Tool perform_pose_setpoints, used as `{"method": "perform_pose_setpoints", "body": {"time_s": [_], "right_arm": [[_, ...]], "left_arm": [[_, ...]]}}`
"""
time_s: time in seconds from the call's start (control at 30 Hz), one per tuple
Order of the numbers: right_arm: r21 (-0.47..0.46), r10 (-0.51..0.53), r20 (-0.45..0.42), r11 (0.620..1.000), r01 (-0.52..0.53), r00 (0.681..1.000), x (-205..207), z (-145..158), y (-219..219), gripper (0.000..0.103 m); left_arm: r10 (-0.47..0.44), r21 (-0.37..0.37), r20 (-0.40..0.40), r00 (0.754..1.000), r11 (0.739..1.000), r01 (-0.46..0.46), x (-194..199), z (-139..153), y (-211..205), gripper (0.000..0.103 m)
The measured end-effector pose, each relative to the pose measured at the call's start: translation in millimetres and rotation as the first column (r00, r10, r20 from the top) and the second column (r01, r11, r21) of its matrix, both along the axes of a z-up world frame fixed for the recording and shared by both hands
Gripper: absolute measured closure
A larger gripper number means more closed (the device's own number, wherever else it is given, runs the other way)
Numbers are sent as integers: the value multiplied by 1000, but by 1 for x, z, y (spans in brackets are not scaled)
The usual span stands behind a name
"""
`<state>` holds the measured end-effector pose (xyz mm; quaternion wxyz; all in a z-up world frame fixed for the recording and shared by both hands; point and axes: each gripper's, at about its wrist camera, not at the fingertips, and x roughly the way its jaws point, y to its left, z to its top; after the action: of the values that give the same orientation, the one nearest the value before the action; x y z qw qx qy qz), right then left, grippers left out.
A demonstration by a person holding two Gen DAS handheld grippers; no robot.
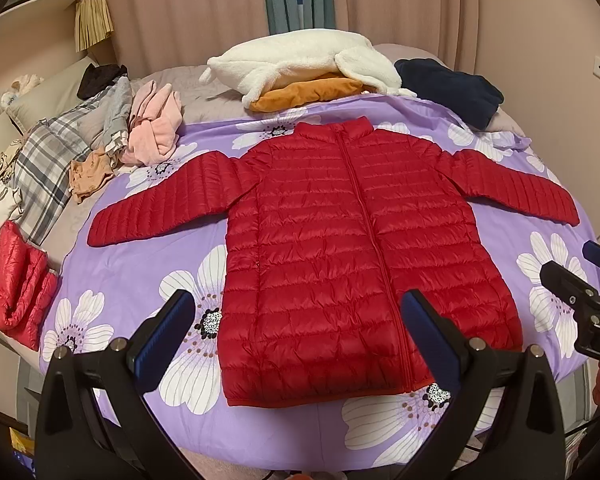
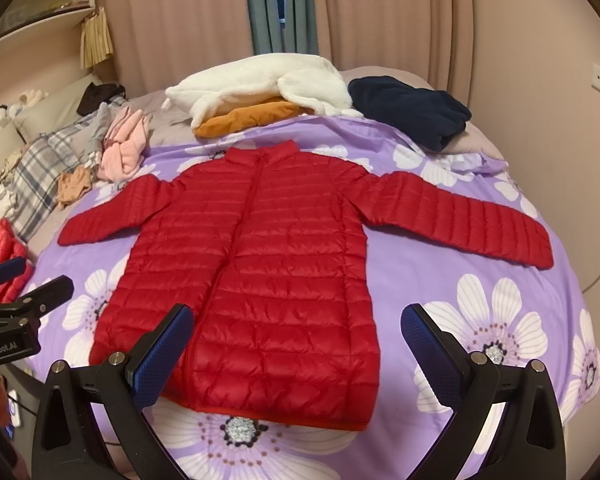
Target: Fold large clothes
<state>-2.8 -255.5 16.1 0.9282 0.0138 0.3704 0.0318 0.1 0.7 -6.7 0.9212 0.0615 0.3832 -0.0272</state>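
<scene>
A red quilted puffer jacket (image 1: 340,240) (image 2: 268,272) lies flat and zipped on a purple floral sheet (image 1: 140,280) (image 2: 440,292), collar at the far end, both sleeves spread out to the sides. My left gripper (image 1: 300,312) hovers open above the jacket's hem, nothing between its blue-padded fingers. My right gripper (image 2: 296,324) also stands open over the hem, empty. The right gripper's tip (image 1: 572,280) shows at the right edge of the left wrist view, and the left gripper's tip (image 2: 32,288) at the left edge of the right wrist view.
Folded white fleece over an orange garment (image 1: 304,76) and a dark navy garment (image 1: 452,88) lie at the bed's far end. Pink, plaid and other clothes are piled on the left (image 1: 100,132). A folded red puffer (image 1: 18,280) sits at the left edge. Curtains hang behind.
</scene>
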Motion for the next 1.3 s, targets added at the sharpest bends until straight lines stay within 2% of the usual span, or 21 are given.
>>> {"method": "perform_pose_setpoints", "body": {"time_s": [0.4,0.5,0.63,0.73,0.77,0.8,0.87,0.9,0.93,0.97,1.03,1.1,1.13,1.2,1.27,1.3], "right_arm": [[4,2,-1,1000,-2,1000,0,0,-2,1],[6,0,-1,1000,0,1000,0,0,-1,1],[26,-8,-14,1000,8,1000,2,-3,-5,1],[72,-10,-21,997,12,1000,6,-14,-16,1],[96,-13,-23,995,15,1000,8,-20,-22,1],[124,-18,-32,992,22,999,9,-25,-27,1],[227,-19,-65,973,34,998,12,-37,-42,1],[259,-31,-96,964,55,995,13,-43,-50,1],[289,-49,-123,954,83,991,13,-50,-59,1],[333,-66,-138,937,109,988,12,-55,-69,1],[385,-123,-166,905,180,978,11,-67,-95,1],[439,-168,-160,870,223,973,12,-76,-118,1],[448,-186,-164,861,241,969,13,-81,-128,1],[480,-239,-179,826,297,954,15,-92,-153,1],[508,-266,-201,794,332,943,19,-104,-176,1],[523,-275,-188,785,333,943,22,-110,-186,1]], "left_arm": [[-6,5,5,1000,1000,6,0,-1,0,0],[-12,-12,-5,1000,1000,12,1,-2,-1,0],[-30,-115,-41,999,993,25,12,-13,5,0],[-39,-258,-81,996,966,17,27,-29,13,0],[-47,-318,-61,997,948,25,29,-31,13,0],[-43,-339,-57,997,940,21,33,-35,14,0],[-49,-416,-57,997,909,21,37,-41,20,0],[-53,-417,-44,998,909,30,38,-44,21,0],[-60,-457,-24,998,888,42,38,-44,23,0],[-62,-470,-32,998,882,40,37,-45,26,0],[-77,-527,-16,997,848,57,37,-41,28,0],[-89,-528,-50,995,848,50,40,-44,29,0],[-95,-534,-42,995,844,58,41,-41,27,0],[-94,-514,-100,991,857,30,47,-43,25,0],[-108,-530,-156,982,848,9,54,-47,23,0],[-105,-533,-227,968,846,-33,57,-54,27,0]]}}
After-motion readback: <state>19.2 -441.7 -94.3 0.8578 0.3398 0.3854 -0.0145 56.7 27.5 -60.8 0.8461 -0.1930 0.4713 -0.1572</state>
